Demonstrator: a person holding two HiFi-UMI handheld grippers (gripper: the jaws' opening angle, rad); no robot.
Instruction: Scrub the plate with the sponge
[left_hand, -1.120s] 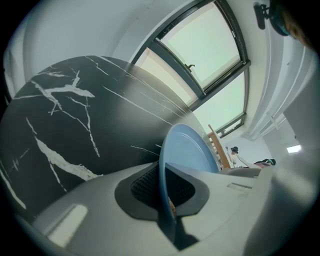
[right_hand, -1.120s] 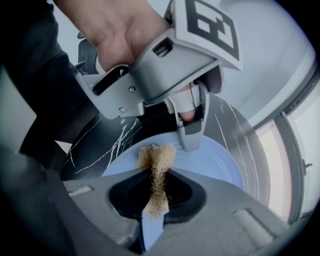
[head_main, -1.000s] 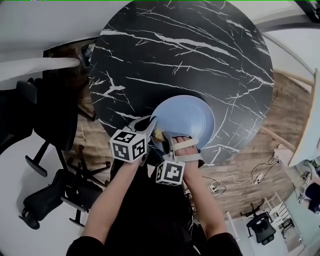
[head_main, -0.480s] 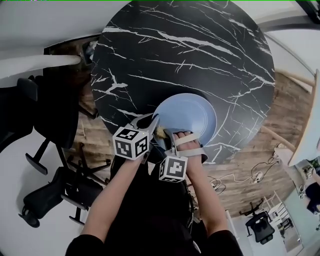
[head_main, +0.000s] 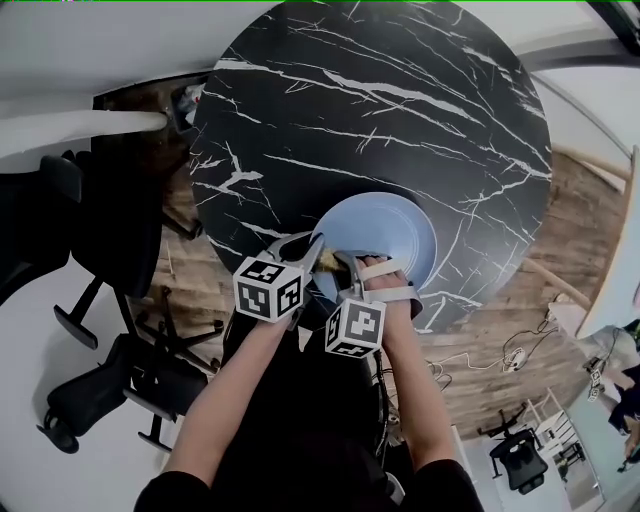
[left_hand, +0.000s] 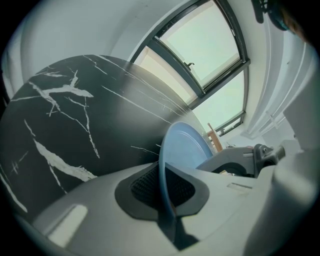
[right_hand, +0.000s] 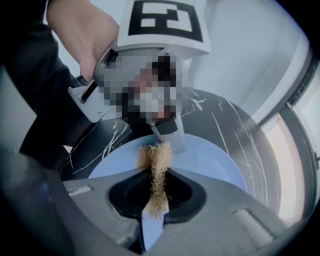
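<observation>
A light blue plate (head_main: 390, 235) sits at the near edge of the black marble table (head_main: 380, 110). My left gripper (head_main: 312, 252) is shut on the plate's near-left rim. In the left gripper view the rim of the plate (left_hand: 184, 147) runs edge-on between the pads of the left gripper (left_hand: 165, 192). My right gripper (head_main: 345, 265) is shut on a tan, fibrous sponge (right_hand: 157, 172). The tip of the sponge (head_main: 333, 262) lies on the plate's (right_hand: 212, 160) near part, just in front of one of the left gripper's fingers (right_hand: 170, 132).
Black office chairs (head_main: 95, 250) stand left of the table on the wooden floor (head_main: 520, 310). Cables and a power strip (head_main: 515, 355) lie at the right. A window (left_hand: 210, 55) is beyond the table in the left gripper view.
The right gripper with the sponge has moved slightly forward over the plate's near part. The left gripper keeps its hold on the rim.
</observation>
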